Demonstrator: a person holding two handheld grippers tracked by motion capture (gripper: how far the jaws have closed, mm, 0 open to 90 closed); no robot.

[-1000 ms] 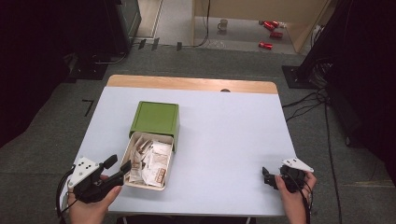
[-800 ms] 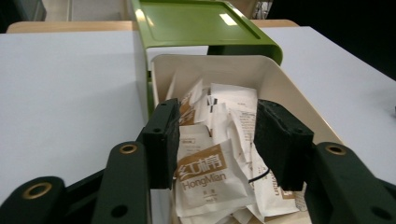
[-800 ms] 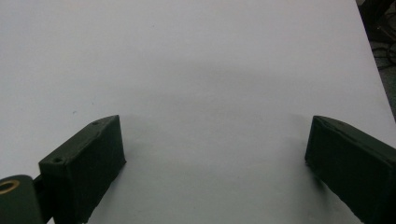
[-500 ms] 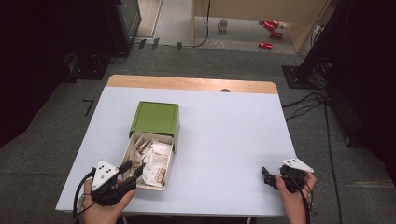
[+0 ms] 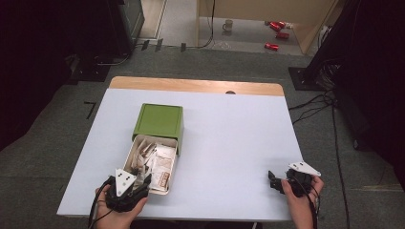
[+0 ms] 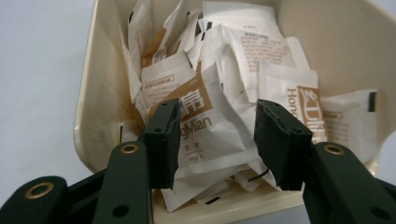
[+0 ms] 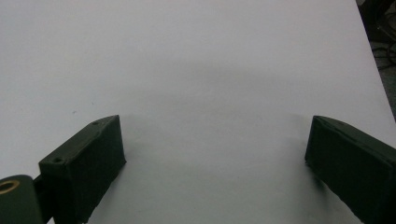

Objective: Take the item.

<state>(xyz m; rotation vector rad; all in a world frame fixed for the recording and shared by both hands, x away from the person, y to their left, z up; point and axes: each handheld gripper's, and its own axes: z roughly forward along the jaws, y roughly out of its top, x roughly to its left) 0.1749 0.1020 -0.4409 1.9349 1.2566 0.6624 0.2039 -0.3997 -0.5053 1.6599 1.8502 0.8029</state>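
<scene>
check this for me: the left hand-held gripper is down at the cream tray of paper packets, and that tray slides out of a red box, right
Not quite: the box is green, not red, as the high view shows. The rest holds: the left hand-held gripper is down at the near end of the cream tray, and the left gripper view shows its jaws opening either side of a packet.

In the left gripper view, a white-and-brown sachet [image 6: 205, 126] in the cream drawer [image 6: 93, 107] reads "gMian" beside a Chinese character. Another sachet [image 6: 299, 100] to its right reads "Hon" with Chinese characters. Finer print on other sachets is too small to read.
</scene>
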